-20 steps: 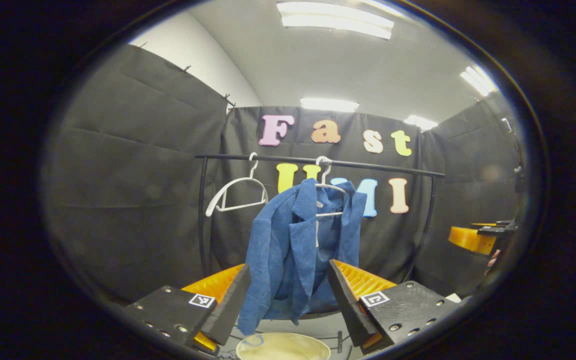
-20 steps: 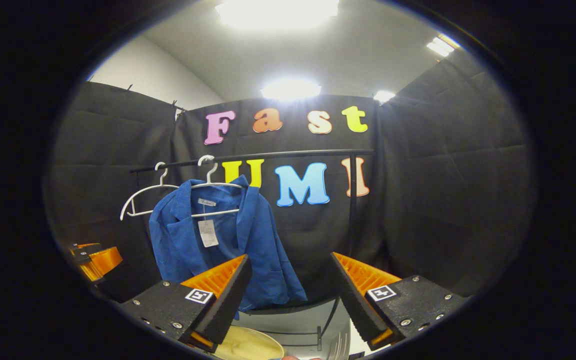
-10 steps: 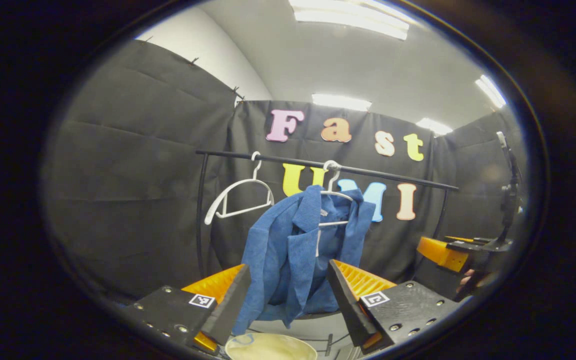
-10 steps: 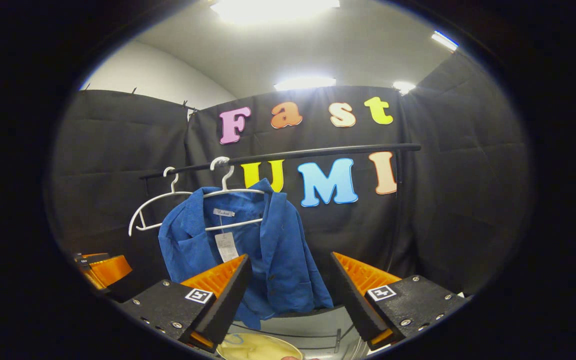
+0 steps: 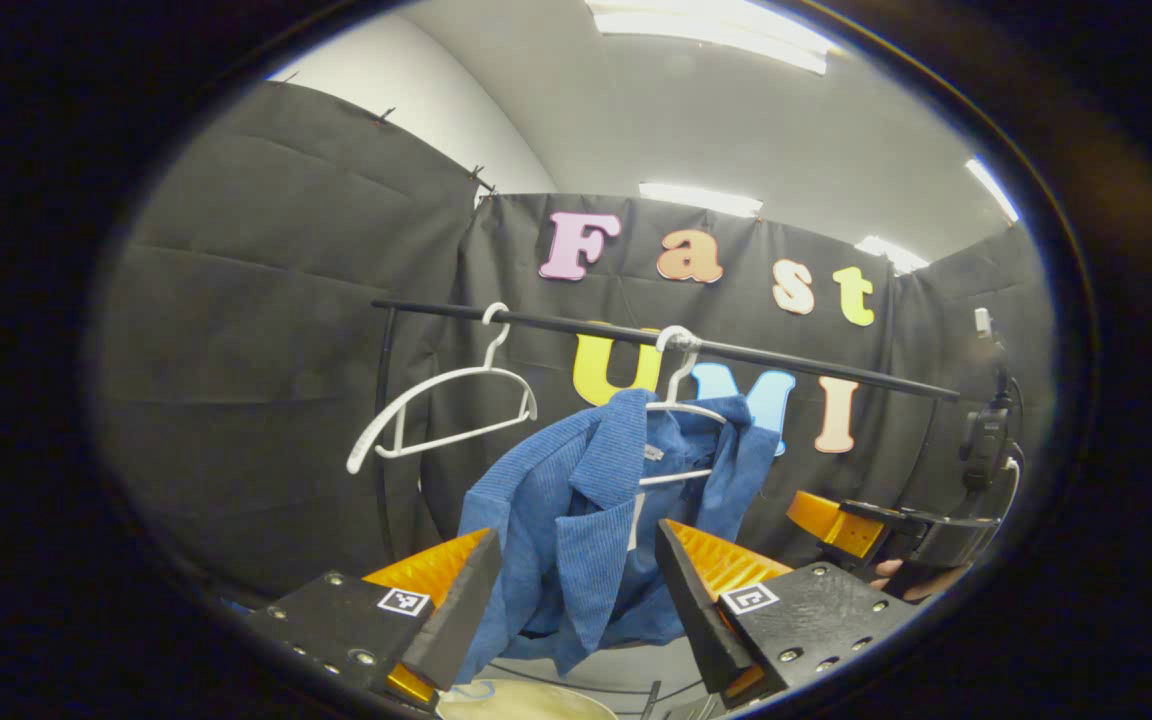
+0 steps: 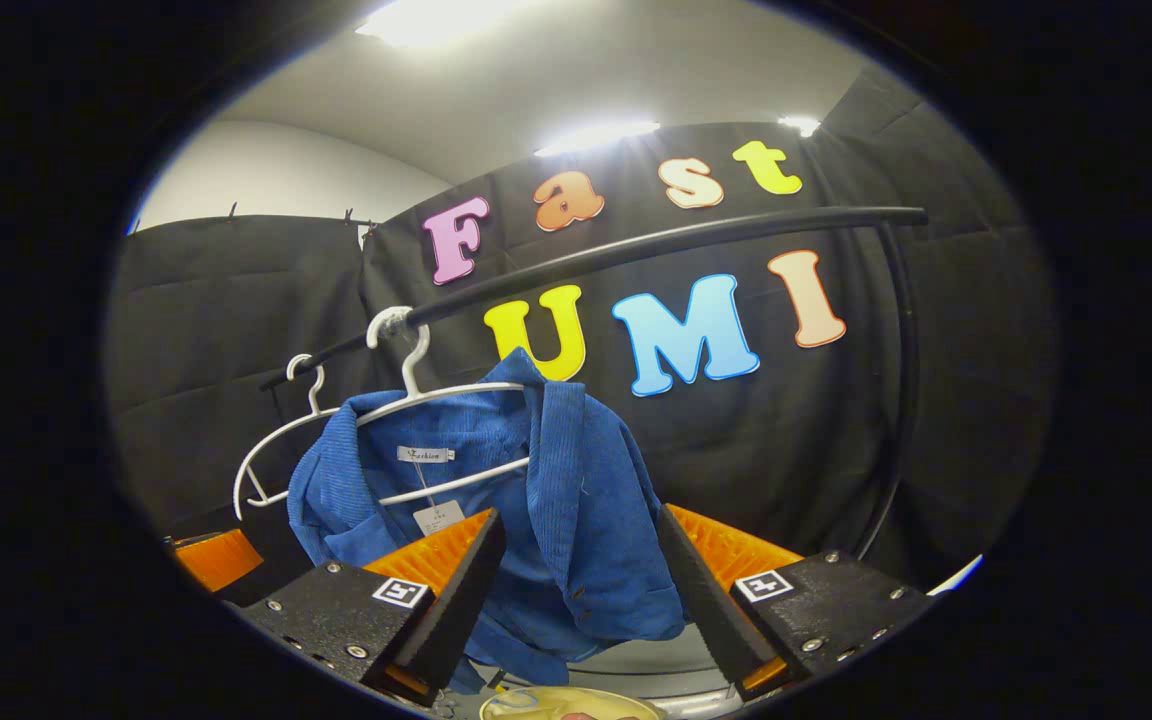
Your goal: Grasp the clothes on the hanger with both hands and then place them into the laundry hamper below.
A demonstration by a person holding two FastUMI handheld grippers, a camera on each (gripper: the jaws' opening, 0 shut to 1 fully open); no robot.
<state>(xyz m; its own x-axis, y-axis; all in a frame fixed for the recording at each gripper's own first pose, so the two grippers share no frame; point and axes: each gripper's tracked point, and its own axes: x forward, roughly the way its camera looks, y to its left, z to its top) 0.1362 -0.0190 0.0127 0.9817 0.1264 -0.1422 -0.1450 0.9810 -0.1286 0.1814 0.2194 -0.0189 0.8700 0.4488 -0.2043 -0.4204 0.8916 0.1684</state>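
A blue corduroy jacket hangs on a white hanger from a black rail. My left gripper is open, and the jacket's left front shows in the gap between its fingers, a little farther off. In the right gripper view the jacket hangs on the same hanger, and my right gripper is open with the jacket's right front beyond its fingers. The pale rim of the hamper sits low beneath the jacket, seen again as the hamper.
An empty white hanger hangs left of the jacket on the rail. The right gripper, held by a hand, is at the right of the left gripper view. The left gripper is at the lower left of the right gripper view.
Both grippers have moved closer to the jacket, which looks larger in each view. The right gripper has swung in toward the jacket's right side. Both stay open.
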